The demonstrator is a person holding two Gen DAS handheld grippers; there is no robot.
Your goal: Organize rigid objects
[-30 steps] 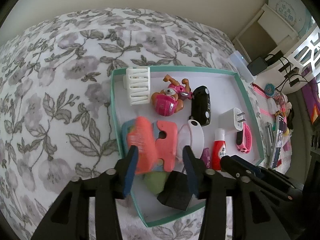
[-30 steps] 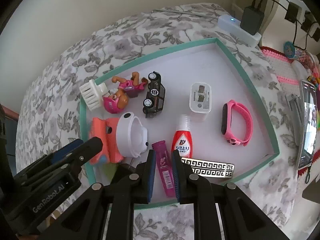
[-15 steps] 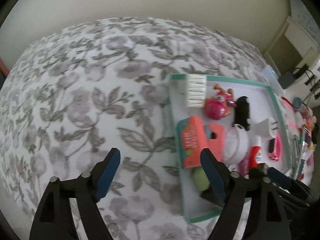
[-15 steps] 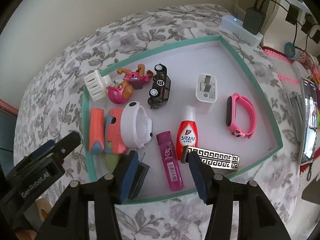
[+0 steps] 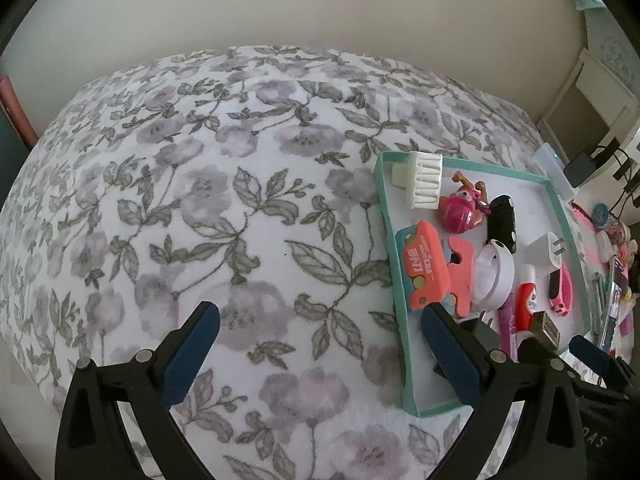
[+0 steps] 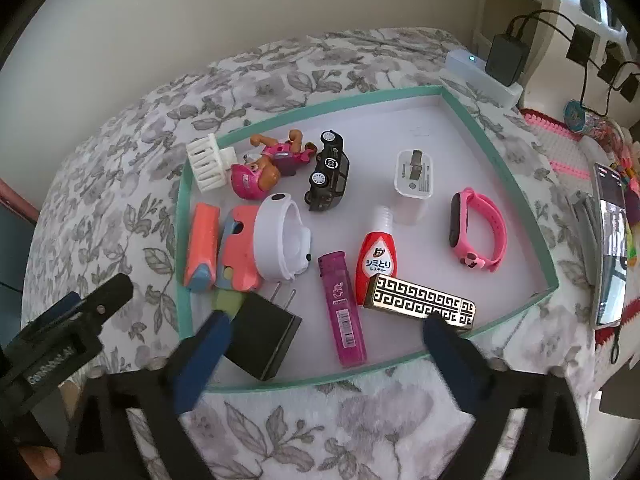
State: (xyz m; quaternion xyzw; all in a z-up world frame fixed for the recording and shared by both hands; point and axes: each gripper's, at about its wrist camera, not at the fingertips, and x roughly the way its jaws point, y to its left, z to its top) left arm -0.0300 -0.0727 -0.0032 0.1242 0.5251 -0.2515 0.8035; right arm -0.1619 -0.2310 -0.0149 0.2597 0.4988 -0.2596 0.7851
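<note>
A teal-rimmed tray [image 6: 516,184] on the bed holds a purple lighter [image 6: 344,312], a gold-and-black patterned box [image 6: 420,300], a black charger [image 6: 264,340], a red bottle [image 6: 376,260], a pink wristband [image 6: 480,232], a toy car [image 6: 330,172] and orange pieces [image 5: 426,264]. My right gripper [image 6: 328,322] hangs over the tray's near edge, jaws opening wide. The lighter lies untouched between its fingers. My left gripper [image 5: 320,316] is over the bedspread left of the tray rim [image 5: 390,216], jaws opening with nothing between them.
The floral bedspread [image 5: 200,200] stretches left of the tray. Past the tray's far corner sit a white power strip [image 6: 480,72] and a black adapter with cables. A phone [image 6: 610,244] and small trinkets lie on a pink mat at the right. A wall stands behind the bed.
The right gripper let go of the purple lighter and spread wide; the lighter lies in the tray. The left gripper released the orange piece, swung left off the tray and widened.
</note>
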